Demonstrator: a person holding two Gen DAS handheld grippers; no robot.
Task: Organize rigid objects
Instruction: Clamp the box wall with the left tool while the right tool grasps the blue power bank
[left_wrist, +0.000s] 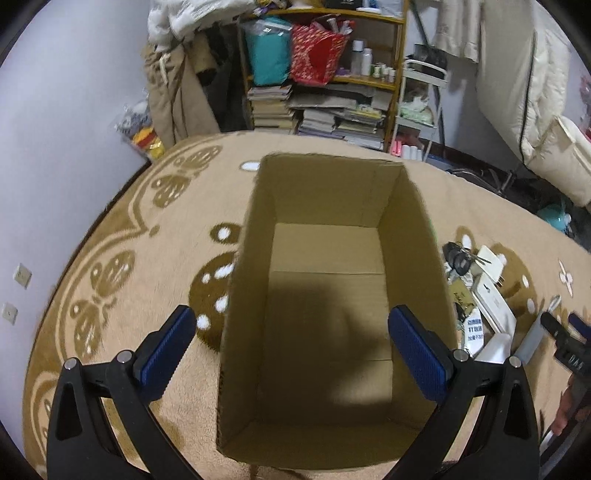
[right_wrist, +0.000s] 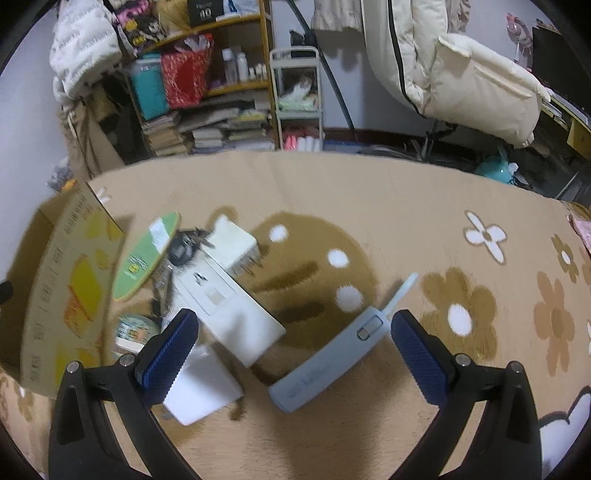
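My left gripper (left_wrist: 291, 347) hangs spread over the empty cardboard box (left_wrist: 328, 295), my right gripper (right_wrist: 293, 350) spread and empty above the grey device (right_wrist: 328, 365) on the rug (right_wrist: 369, 192) — I'd straddle its narrow sides squarely before closing.
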